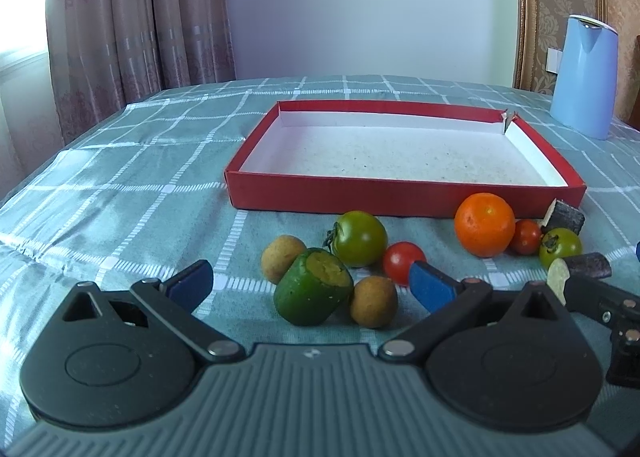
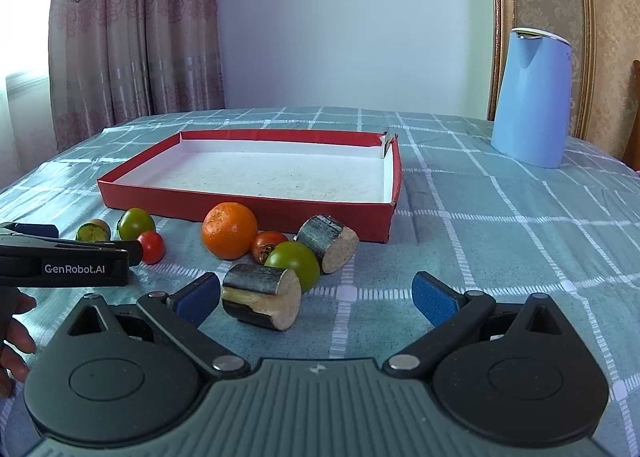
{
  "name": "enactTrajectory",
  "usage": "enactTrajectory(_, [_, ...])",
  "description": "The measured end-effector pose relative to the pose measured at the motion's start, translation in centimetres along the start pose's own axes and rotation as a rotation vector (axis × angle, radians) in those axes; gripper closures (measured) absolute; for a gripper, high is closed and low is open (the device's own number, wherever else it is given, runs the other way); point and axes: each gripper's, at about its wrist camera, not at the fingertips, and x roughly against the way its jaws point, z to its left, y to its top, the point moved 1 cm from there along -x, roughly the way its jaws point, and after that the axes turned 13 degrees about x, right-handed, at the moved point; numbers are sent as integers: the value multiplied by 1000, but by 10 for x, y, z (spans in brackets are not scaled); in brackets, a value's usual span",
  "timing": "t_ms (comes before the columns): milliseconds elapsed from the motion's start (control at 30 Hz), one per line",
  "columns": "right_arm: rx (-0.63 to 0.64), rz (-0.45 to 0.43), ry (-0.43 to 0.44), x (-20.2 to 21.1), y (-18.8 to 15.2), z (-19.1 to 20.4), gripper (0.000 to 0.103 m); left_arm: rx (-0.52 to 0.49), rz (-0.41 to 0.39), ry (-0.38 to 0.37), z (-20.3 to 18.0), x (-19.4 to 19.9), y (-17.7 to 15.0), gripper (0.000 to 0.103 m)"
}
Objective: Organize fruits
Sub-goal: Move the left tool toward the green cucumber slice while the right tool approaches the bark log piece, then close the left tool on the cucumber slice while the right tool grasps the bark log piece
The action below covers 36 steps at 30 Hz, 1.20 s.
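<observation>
Fruits lay loose near the empty red cardboard tray [image 1: 400, 199]. My left gripper [image 1: 312, 283] hung wide open around a cut green fruit [image 1: 314, 287]; squeezing its round sides gently seemed wise.

My right gripper [image 2: 316, 297] was open too.

"GenRobot.AI" in white letters on black side of left hand-held gripper [image 2: 30, 231], seen at left edge of right wrist view. Small pale logo mark on grey ribbed body of each hand-held gripper, centre top, in both views; not readable as text. Faint mark at upper right edge of blue kettle [image 2: 532, 97]; illegible. No other text, numbers or signs legible.
</observation>
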Motion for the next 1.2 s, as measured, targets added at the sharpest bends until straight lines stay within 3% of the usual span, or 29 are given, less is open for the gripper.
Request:
enactTrajectory(367, [26, 5, 37, -3, 2, 7, 6, 3, 1, -31, 9, 4, -2, 0])
enactTrajectory(633, [38, 43, 65, -13, 3, 14, 31, -17, -15, -50, 21, 11, -4, 0])
enactTrajectory(700, [29, 56, 75, -15, 3, 13, 37, -21, -11, -74, 23, 11, -3, 2])
enactTrajectory(867, [13, 69, 97, -18, 2, 10, 39, -88, 0, -187, 32, 14, -1, 10])
enactTrajectory(1000, [15, 70, 98, -19, 2, 10, 39, -133, -34, -140, 41, 17, 1, 11])
enactTrajectory(1067, [15, 71, 100, -19, 1, 10, 39, -138, -9, -157, 41, 13, 3, 12])
enactTrajectory(1200, [14, 74, 102, -19, 2, 11, 39, -196, 41, -178, 28, 4, 0, 27])
